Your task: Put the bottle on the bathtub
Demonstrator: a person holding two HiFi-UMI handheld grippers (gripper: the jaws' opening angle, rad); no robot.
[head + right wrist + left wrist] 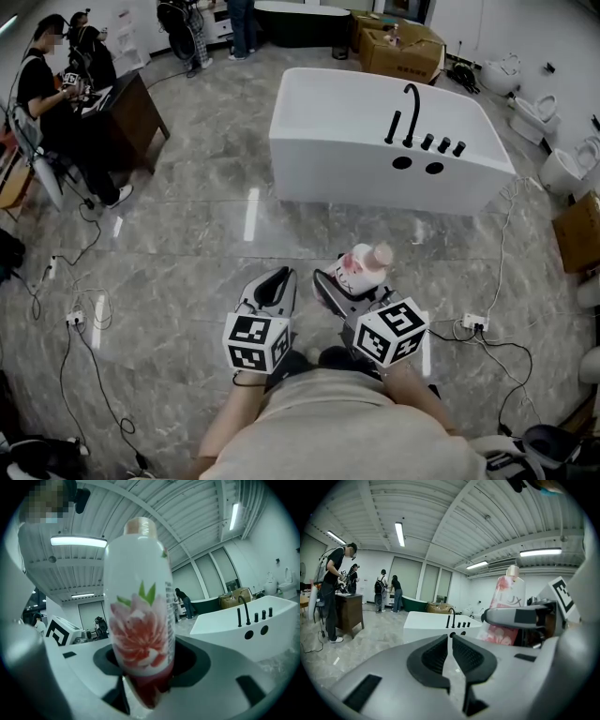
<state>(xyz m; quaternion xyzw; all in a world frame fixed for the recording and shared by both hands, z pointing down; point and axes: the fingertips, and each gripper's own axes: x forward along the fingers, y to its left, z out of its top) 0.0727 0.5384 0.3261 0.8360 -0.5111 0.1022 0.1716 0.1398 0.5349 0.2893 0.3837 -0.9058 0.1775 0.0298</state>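
Observation:
A white bottle (365,266) with a pink flower print and a tan cap stands upright in my right gripper (349,283), which is shut on its lower body. In the right gripper view the bottle (139,606) fills the middle, held between the dark pads (187,663). My left gripper (273,290) is beside it, shut and holding nothing; its jaws meet in the left gripper view (450,654), where the bottle (505,605) shows to the right. The white bathtub (328,122) with a black faucet (410,111) stands on the floor ahead, some way beyond both grippers.
Grey marble floor with cables and a power strip (473,323) to the right and another (75,317) to the left. People stand by a dark desk (127,112) at far left. Cardboard boxes (401,49) and toilets (562,169) lie behind and right of the tub.

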